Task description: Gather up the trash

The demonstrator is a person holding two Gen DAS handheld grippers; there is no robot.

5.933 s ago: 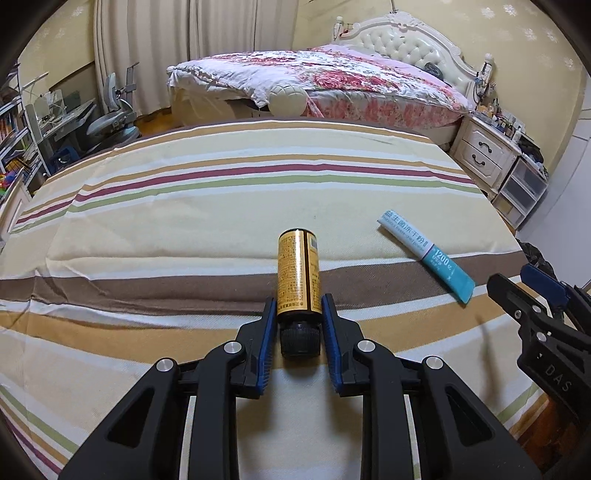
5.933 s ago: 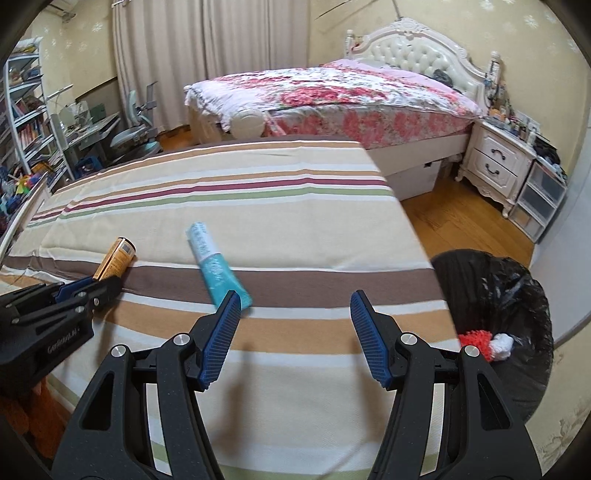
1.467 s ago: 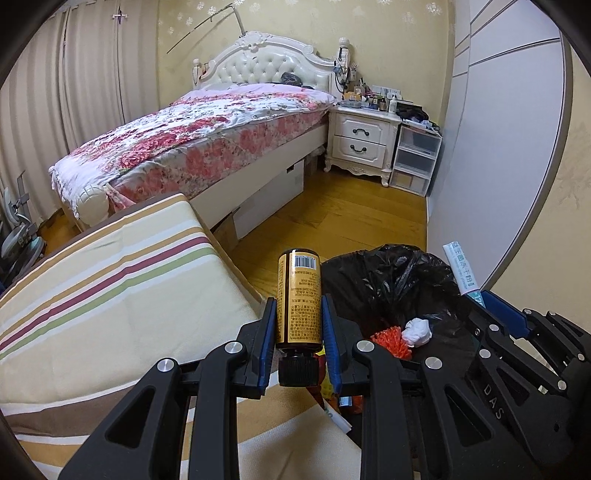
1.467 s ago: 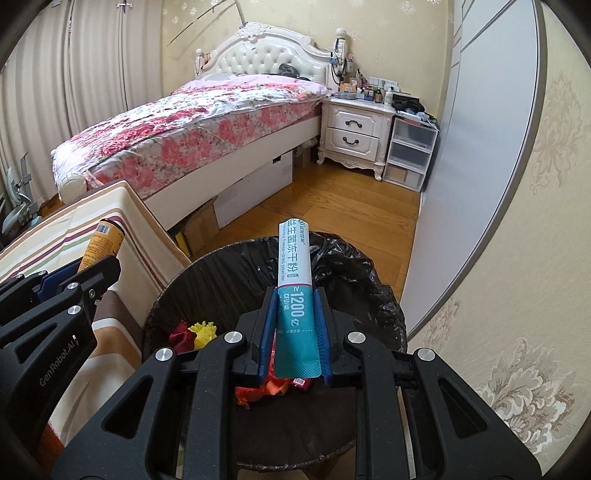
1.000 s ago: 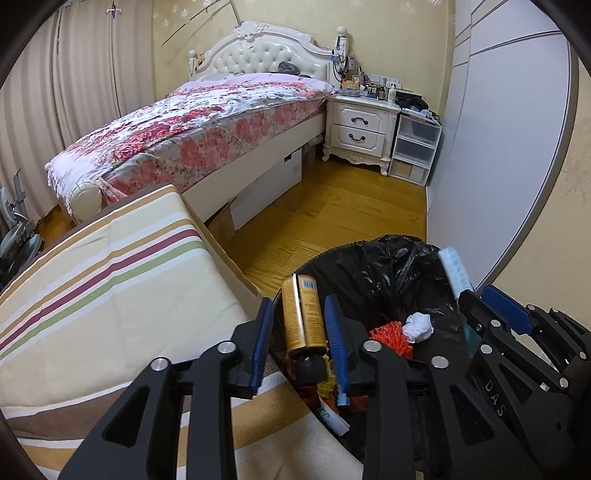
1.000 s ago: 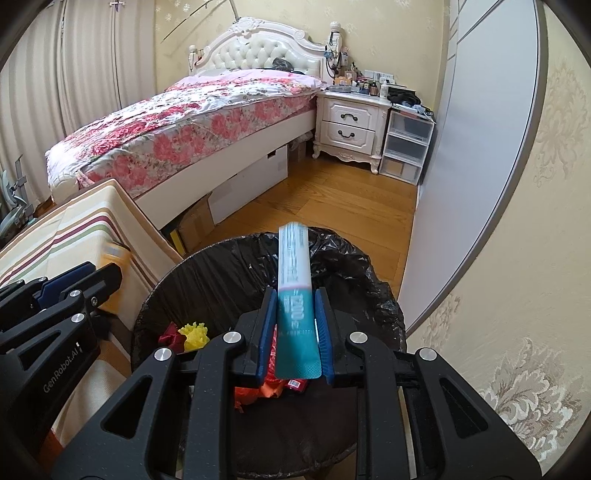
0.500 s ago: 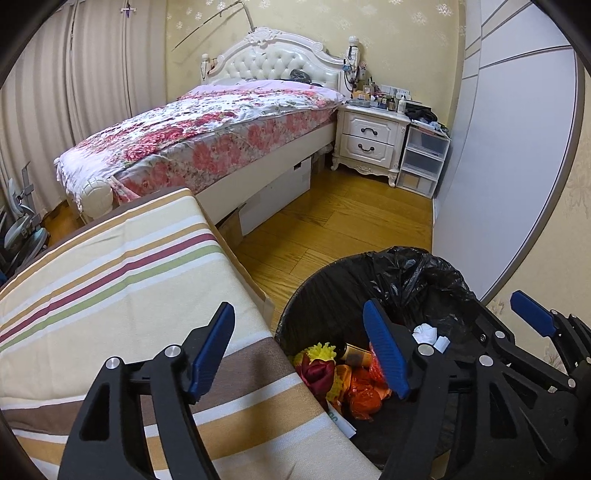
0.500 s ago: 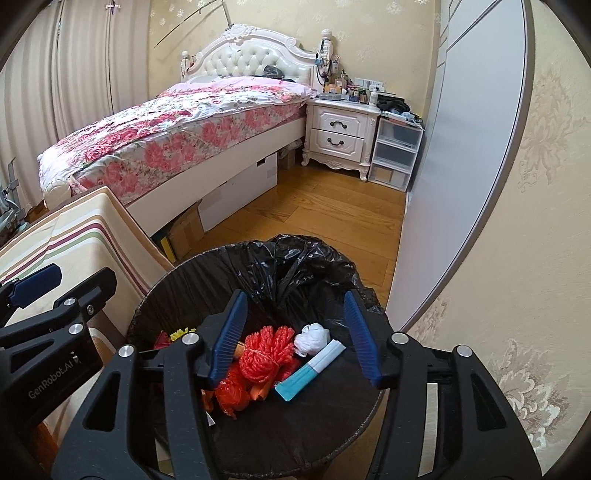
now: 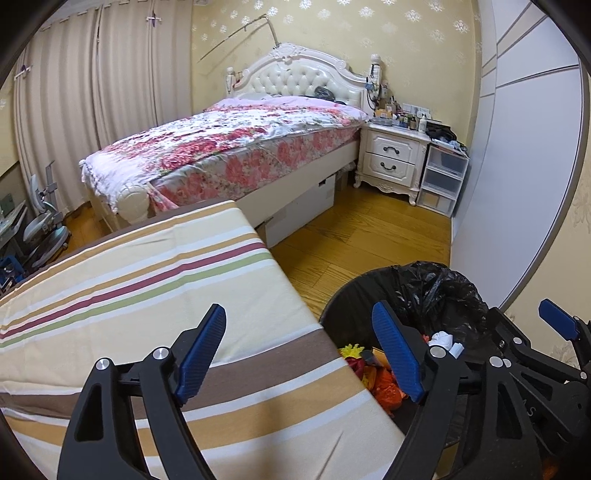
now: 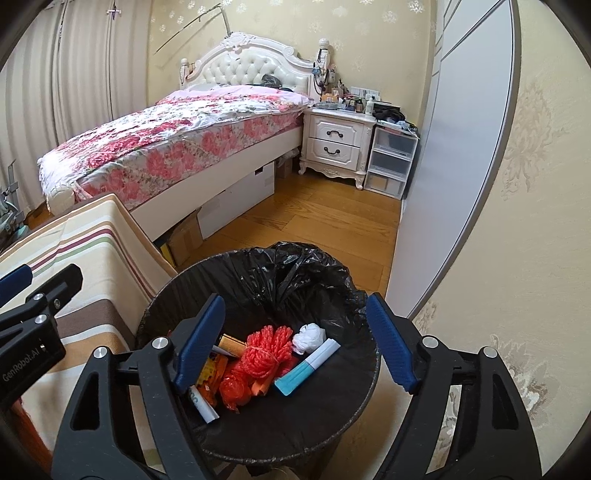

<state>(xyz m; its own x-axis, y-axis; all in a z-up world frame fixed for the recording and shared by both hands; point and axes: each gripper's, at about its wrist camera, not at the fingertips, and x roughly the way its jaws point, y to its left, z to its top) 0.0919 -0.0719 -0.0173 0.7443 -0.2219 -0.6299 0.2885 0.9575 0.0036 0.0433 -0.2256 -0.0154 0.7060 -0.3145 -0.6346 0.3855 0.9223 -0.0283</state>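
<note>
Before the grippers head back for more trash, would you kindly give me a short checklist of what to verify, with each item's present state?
1. Left gripper empty, jaws opening, nothing between them: ok.
2. Right gripper empty, jaws opening: ok.
3. Teal tube lying inside the trash bin: ok.
4. Gold bottle in the bin, partly hidden behind a finger: ok.
5. Striped cloth free of further trash: cannot tell, only part shows.

pale yellow patterned wallpaper (image 9: pixel 332 33), wooden floor (image 9: pixel 351 236), white tufted bed (image 9: pixel 236 147) with floral cover, white nightstand (image 9: pixel 395 162), drawn beige curtains (image 9: pixel 92 99), grey sliding door (image 9: pixel 517 177).
</note>
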